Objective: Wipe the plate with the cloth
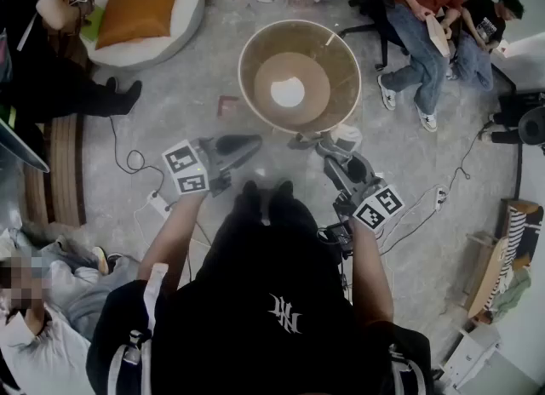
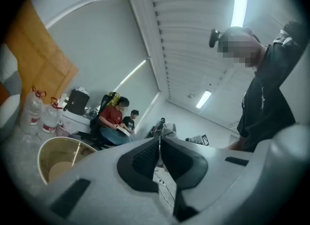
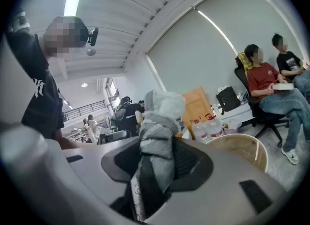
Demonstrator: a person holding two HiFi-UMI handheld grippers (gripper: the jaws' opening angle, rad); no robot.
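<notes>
My left gripper is pressed shut with nothing in it, and I hold it just short of the near edge of the round tan table. My right gripper, by the same edge, pinches the folded grey cloth, which bunches up past its jaws. The small round white plate sits at the table's centre, apart from both grippers.
</notes>
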